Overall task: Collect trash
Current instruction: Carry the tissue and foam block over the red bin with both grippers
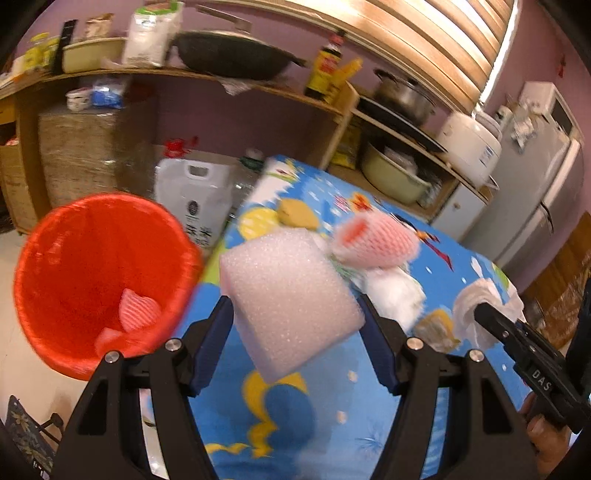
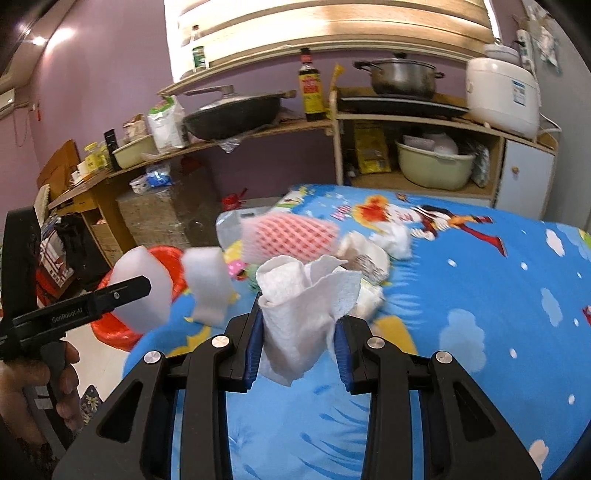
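Left claw (image 1: 295, 325) grips foam (image 1: 288, 299), right claw (image 2: 298, 343) grips tissue (image 2: 303, 306); I should center over bin (image 1: 74, 266) before releasing.

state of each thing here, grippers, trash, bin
left gripper: shut on the foam block, lifted
right gripper: shut on crumpled paper towel
red bin: upright, open, pink net inside
pink foam net: lying on table
wok: lidded

Walls: purple wall (image 2: 110, 74) all round
Window: striped blind (image 2: 332, 22) at the far side, daylight glowing through
Furniture: wooden shelving (image 2: 406, 118) along the far wall; grey fridge (image 1: 535, 192) to the right
Floor: pale floor (image 1: 14, 332) on the left
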Demonstrator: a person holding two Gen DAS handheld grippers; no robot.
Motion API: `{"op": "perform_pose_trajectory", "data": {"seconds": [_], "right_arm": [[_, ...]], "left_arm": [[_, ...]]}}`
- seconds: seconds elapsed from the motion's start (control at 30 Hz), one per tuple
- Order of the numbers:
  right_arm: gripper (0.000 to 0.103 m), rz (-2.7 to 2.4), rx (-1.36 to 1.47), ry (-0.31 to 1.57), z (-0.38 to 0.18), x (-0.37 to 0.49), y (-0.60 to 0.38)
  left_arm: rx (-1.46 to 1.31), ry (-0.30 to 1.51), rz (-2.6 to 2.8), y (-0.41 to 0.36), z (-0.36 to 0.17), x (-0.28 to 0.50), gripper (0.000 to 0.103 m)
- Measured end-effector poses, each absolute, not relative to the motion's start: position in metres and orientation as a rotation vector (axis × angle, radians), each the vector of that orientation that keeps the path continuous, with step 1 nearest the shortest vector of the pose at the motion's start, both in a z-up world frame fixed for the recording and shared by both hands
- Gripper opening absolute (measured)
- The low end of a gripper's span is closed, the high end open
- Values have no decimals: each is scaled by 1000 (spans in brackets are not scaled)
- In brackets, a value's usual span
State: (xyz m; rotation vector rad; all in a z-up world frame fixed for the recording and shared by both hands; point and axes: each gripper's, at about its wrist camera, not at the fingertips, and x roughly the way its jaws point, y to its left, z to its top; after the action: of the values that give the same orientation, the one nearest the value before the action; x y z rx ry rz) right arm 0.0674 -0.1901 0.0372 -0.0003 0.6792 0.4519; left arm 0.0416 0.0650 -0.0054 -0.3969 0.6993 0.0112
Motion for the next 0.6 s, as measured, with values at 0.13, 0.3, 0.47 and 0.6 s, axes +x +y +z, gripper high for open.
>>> {"op": "perform_pose_trajectory", "data": {"seconds": [0.13, 0.3, 0.47, 0.6], "right_arm": [[33, 499, -13, 659, 46, 71, -165], [33, 564, -28, 644, 55, 78, -131], [33, 624, -47, 622, 64, 81, -98], [34, 679, -60, 606, 71, 86, -66]], "left_arm": [[-407, 669, 74, 98, 5, 34, 66], [-420, 629, 142, 139, 17, 24, 66], [-450, 596, 198, 179, 28, 16, 66], [-461, 579, 236, 203, 34, 10, 66]]}}
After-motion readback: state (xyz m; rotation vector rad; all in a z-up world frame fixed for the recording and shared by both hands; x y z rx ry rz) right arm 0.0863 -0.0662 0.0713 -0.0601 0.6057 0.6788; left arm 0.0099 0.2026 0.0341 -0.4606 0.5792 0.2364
